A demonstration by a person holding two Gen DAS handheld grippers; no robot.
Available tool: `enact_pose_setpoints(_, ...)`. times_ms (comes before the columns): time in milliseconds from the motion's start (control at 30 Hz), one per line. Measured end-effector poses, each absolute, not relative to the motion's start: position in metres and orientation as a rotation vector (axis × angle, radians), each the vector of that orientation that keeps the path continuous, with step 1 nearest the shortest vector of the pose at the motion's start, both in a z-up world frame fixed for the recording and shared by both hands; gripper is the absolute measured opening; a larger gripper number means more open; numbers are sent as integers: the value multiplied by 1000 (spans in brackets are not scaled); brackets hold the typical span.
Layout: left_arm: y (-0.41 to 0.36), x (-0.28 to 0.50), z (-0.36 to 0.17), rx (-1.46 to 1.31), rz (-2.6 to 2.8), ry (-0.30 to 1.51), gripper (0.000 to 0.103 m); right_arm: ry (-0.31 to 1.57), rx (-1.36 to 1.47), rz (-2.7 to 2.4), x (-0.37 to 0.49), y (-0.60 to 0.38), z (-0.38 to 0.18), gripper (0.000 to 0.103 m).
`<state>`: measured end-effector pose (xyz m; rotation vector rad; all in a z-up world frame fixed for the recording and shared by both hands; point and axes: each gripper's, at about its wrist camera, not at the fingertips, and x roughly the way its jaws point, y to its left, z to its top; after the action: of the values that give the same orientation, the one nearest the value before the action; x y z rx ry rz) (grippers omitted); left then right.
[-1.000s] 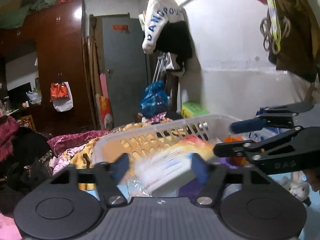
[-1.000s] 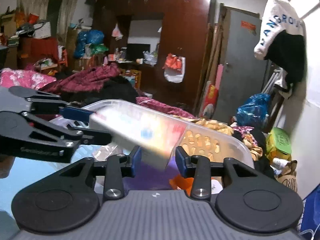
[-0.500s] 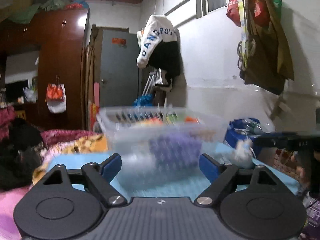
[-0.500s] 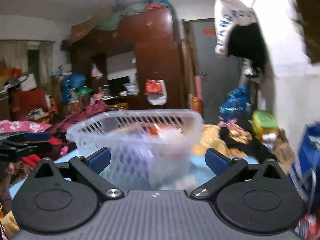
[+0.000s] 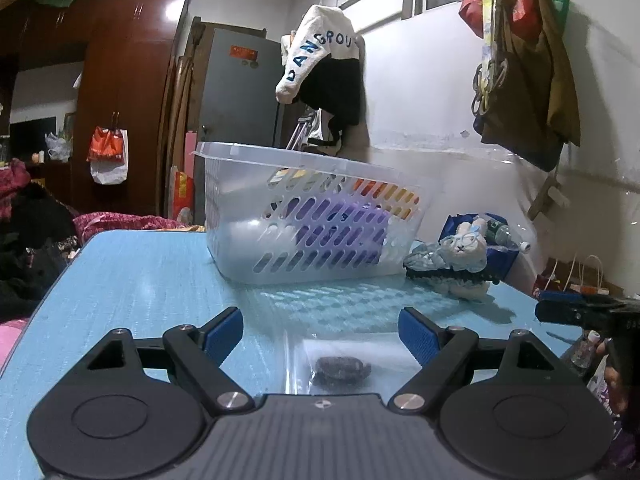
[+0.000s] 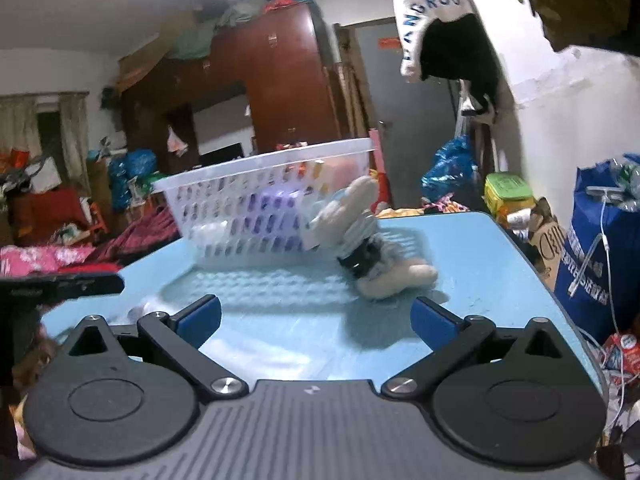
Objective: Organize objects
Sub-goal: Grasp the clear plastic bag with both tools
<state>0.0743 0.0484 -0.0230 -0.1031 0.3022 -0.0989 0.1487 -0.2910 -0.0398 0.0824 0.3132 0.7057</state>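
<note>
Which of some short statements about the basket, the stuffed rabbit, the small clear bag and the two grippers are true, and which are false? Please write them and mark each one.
1. The white basket stands on the blue table. True.
2. The stuffed rabbit lies inside the basket. False: it lies on the table, outside the basket and against its side.
3. The left gripper is shut on the clear bag. False: its jaws stand open, and the bag lies flat on the table between them, ungripped.
4. The right gripper is open and holds nothing. True.
5. The basket is empty. False: purple and orange things show through its slots.
</note>
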Motion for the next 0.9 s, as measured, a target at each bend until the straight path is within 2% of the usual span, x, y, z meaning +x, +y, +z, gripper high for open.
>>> enact_pose_setpoints(367, 44, 77, -33, -92, -128, 324, 87, 320, 93, 696, 177, -289, -43, 103)
enact_pose_setpoints(600, 25, 83, -20, -61, -168, 294, 87, 305, 81, 684, 175, -296, -49, 103)
enact_pose_setpoints(900, 30, 80, -32, -65, -145, 336, 87, 321, 69, 743, 148, -301, -54, 97)
